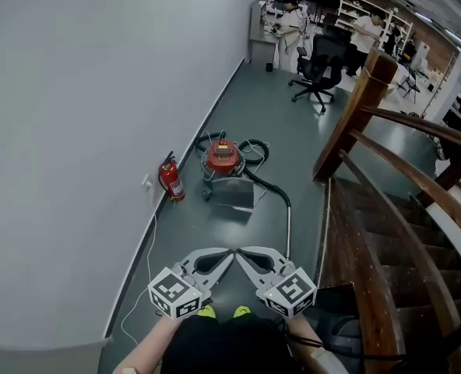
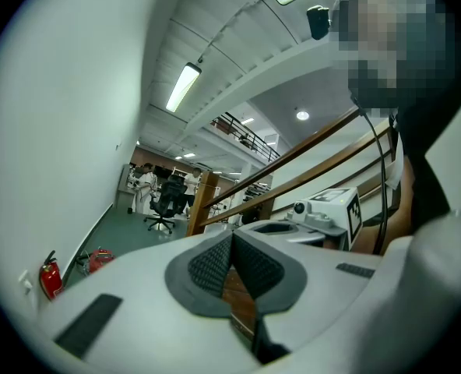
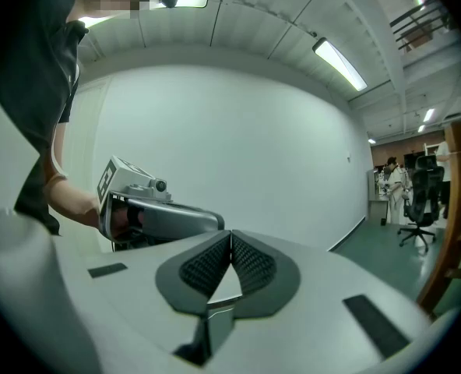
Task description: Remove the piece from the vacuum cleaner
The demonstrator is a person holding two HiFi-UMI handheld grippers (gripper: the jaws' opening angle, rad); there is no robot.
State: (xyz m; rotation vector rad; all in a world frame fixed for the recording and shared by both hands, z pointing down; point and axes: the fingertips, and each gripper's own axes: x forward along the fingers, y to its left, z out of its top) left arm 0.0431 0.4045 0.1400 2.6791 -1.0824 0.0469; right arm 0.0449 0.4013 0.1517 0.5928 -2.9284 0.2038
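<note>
My left gripper [image 1: 227,255] and right gripper [image 1: 241,253] hold their jaws shut, ribbed pads meeting on nothing. The vacuum [image 1: 223,157], round and red with a black hose [image 1: 255,156], sits well ahead on the smooth floor [image 1: 293,139] near the wall [image 1: 75,115]. Open floor lies between it and the wooden stair rail [image 1: 355,107].

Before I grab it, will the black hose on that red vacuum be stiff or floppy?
Probably floppy: the black hose lies in loose curves. The straight tube at its end looks rigid. Tugging may drag the red vacuum along.
</note>
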